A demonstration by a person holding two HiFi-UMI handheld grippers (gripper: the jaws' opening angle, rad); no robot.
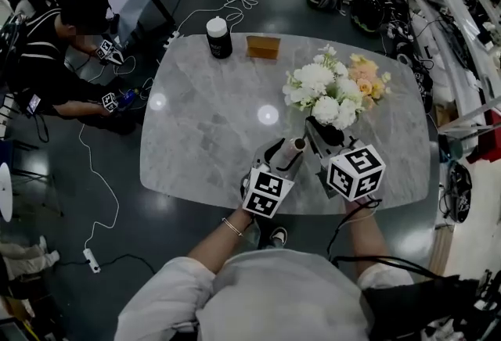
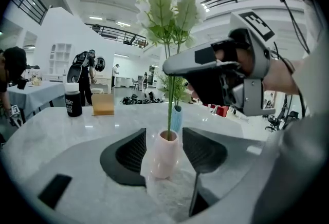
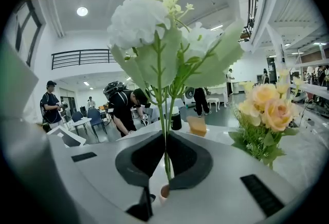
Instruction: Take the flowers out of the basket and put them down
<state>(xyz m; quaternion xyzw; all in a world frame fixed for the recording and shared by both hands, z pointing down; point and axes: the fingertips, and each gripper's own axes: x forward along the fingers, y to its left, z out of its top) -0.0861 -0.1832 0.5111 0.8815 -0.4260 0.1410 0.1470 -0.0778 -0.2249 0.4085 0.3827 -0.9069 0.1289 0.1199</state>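
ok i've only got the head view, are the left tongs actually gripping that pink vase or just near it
Observer: Gripping. The left gripper view shows the left tongs closed on the pink vase, one pad on each side.
Operator: and the right tongs, what are they on
Observer: The right tongs are shut on the thin green stems of the white flowers, a little above the vase mouth.
Operator: so are the stems out of the vase yet
Observer: Not yet. In the left gripper view a stem runs straight down into the mouth of the vase.
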